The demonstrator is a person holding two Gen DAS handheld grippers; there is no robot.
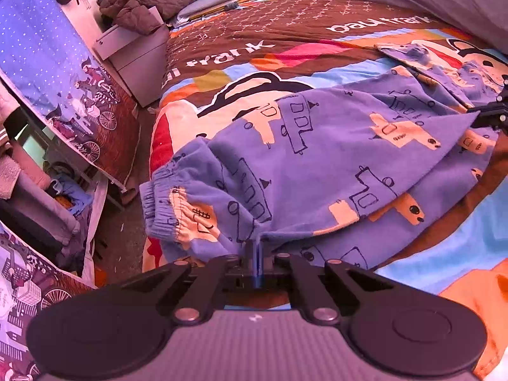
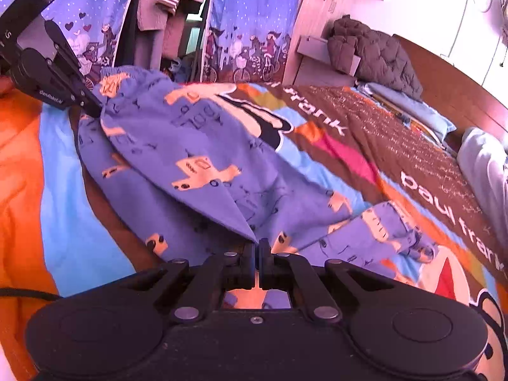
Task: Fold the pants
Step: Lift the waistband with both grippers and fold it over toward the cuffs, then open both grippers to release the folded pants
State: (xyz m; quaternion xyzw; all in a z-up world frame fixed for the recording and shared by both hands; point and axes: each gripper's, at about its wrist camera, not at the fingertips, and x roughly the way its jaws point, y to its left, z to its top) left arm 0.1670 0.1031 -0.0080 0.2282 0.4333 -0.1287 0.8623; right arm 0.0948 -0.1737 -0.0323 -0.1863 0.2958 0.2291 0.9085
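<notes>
First lengthwise fold of the pyjama pants under way, both ends pinched.

My left gripper (image 1: 257, 250) is clamped tight on the pyjama pants (image 1: 317, 158) near the elastic waistband (image 1: 165, 203); my right gripper (image 2: 257, 247) pinches a fold point further down. I judge one leg is being carried over the other on the cartoon duvet (image 1: 285, 47); laying flat and crosswise folds remain.

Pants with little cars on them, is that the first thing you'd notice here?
Yes: the purple pants with cream cars lie across the middle of the bright cartoon bedspread. The left gripper pinches them by the elastic waistband and the right gripper pinches a fold further along, both shut. Behind, a dark puffy jacket is heaped on a grey cabinet beside the bed.
</notes>
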